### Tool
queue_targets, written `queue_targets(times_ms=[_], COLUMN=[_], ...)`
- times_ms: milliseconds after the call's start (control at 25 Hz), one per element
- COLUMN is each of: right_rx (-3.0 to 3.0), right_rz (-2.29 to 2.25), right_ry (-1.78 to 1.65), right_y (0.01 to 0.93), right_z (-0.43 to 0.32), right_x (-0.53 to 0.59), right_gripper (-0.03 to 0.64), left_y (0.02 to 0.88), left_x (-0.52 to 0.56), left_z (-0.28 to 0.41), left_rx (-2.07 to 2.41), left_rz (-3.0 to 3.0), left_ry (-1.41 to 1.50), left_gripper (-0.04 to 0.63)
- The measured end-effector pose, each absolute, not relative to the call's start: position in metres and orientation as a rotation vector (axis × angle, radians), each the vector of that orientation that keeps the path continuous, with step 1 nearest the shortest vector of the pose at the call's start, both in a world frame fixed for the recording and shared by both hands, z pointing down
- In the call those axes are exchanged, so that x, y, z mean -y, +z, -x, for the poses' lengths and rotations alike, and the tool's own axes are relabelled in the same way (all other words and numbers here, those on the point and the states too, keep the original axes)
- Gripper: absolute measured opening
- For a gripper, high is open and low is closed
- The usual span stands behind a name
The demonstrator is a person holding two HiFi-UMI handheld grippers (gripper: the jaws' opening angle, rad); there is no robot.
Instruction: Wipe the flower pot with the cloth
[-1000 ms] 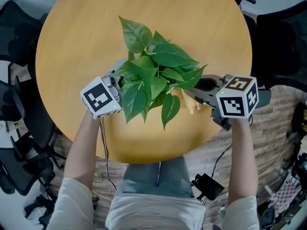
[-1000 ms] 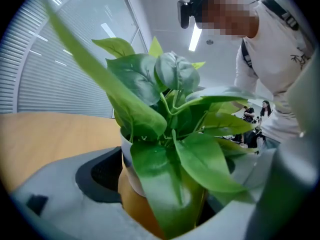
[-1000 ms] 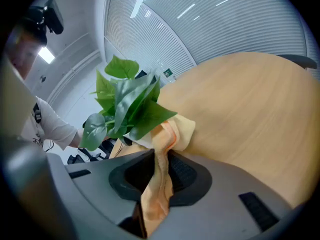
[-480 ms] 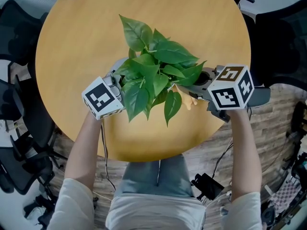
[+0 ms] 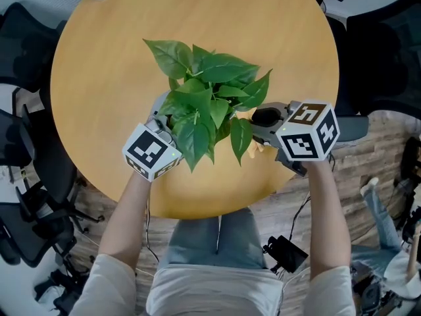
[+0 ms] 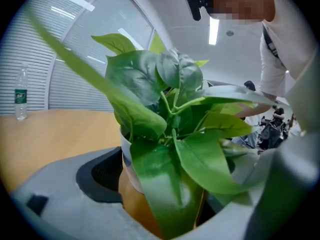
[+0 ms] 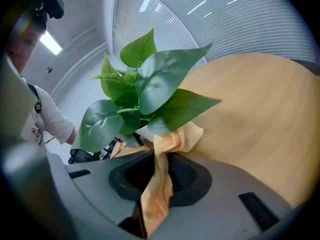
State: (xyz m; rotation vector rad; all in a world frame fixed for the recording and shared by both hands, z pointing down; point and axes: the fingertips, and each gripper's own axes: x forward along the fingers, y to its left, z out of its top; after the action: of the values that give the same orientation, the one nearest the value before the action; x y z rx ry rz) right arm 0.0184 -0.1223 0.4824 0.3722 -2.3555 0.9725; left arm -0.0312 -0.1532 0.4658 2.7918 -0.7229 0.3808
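Mid-wipe, I reckon. Left gripper (image 6: 170, 201) jaws clamp white flower pot (image 6: 126, 153) with leafy green plant (image 5: 210, 97), centre of round wooden table (image 5: 263, 38). Right gripper (image 7: 152, 194) pinches crumpled peach cloth (image 7: 172, 140), its end looks pressed to the pot's side, mid-frame. Next: drag cloth round wall, pot needs steady hold.

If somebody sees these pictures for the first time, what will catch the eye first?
The leafy green plant stands out first, near the middle of the round wooden table, with its flower pot clasped by the left gripper. Next comes the orange cloth, pinched in the right gripper just beside the pot.
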Motion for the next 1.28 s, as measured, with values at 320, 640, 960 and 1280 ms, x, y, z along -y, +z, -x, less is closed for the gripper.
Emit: queue_targets(times_ms=[320,640,960,1280], right_rx=[2.363,2.363,2.365,2.370], right_rz=[-0.349,-0.338,-0.338,-0.345], right_ry=[0.979,0.939,0.937,0.939], right_y=[0.487,0.492,0.492,0.493], right_z=[-0.016,-0.017,-0.014,-0.018], right_x=[0.110,0.101,0.098,0.099], right_gripper=[0.072,0.072,0.072,0.072], left_y=[0.468,0.472,0.473,0.473], left_x=[0.153,0.150,0.142,0.130], left_z=[0.031,0.033,0.040,0.037], left_rx=[1.045,1.265,1.419,1.299], left_rz=[-2.615,-2.467,-2.372,-2.492], left_ry=[0.406,0.402,0.388,0.422], left_gripper=[0.469,0.468,0.451,0.454])
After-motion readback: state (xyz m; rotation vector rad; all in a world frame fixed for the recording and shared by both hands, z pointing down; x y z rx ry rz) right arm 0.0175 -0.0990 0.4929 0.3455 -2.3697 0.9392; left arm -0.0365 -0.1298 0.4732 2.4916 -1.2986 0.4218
